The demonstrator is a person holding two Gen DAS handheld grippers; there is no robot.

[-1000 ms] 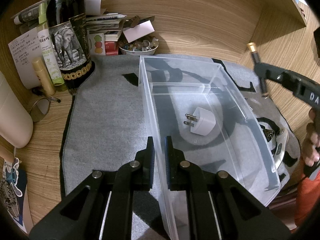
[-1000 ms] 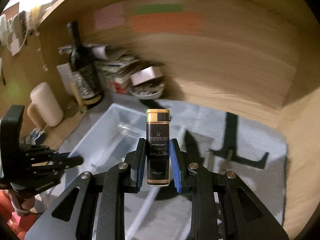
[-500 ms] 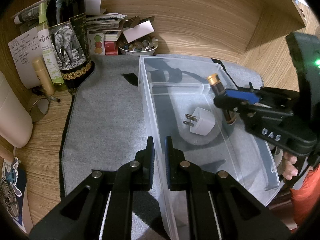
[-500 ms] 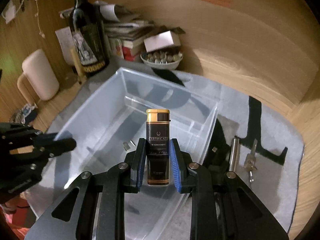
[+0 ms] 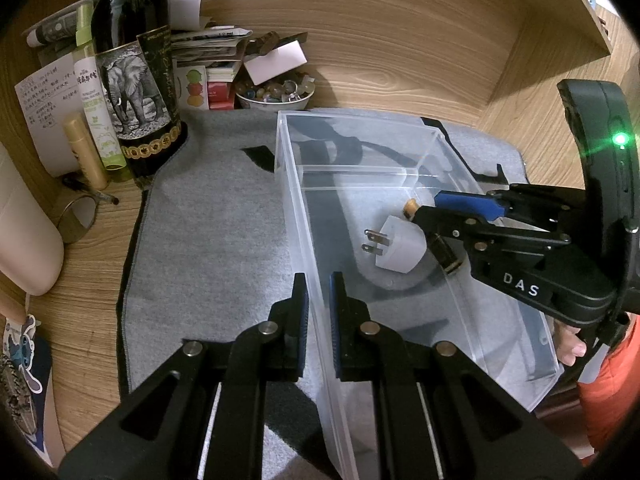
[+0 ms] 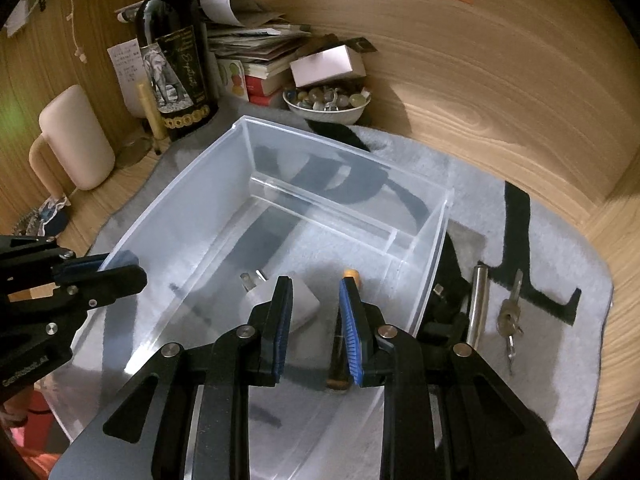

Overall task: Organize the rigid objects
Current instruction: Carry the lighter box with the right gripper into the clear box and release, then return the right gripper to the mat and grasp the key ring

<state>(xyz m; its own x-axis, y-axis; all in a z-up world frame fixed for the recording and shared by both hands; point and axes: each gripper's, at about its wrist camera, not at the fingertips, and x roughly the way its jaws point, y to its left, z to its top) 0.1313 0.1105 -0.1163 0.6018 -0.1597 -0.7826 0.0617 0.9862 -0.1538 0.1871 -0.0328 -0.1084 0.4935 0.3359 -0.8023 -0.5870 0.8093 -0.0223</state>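
Observation:
A clear plastic bin [image 5: 404, 148] [image 6: 344, 148] stands on a grey mat. A white plug adapter [image 5: 400, 250] [image 6: 306, 302] lies on its floor. A black and gold lighter [image 5: 442, 252] [image 6: 348, 276] lies in the bin beside the adapter, under my right gripper. My right gripper [image 6: 316, 308] [image 5: 436, 208] is open inside the bin, above the lighter. My left gripper [image 5: 318, 300] [image 6: 120, 266] is shut on the bin's left wall.
A metal cylinder [image 6: 478, 304] and keys [image 6: 510, 316] lie on the mat right of the bin. A wine bottle [image 5: 136, 68], a bowl of stones [image 5: 274, 94], books, a spray bottle and a pink jug [image 6: 76, 136] stand at the back left.
My right gripper moved down into the bin, opened and let go of the lighter, which now lies on the bin floor. My left gripper has not moved.

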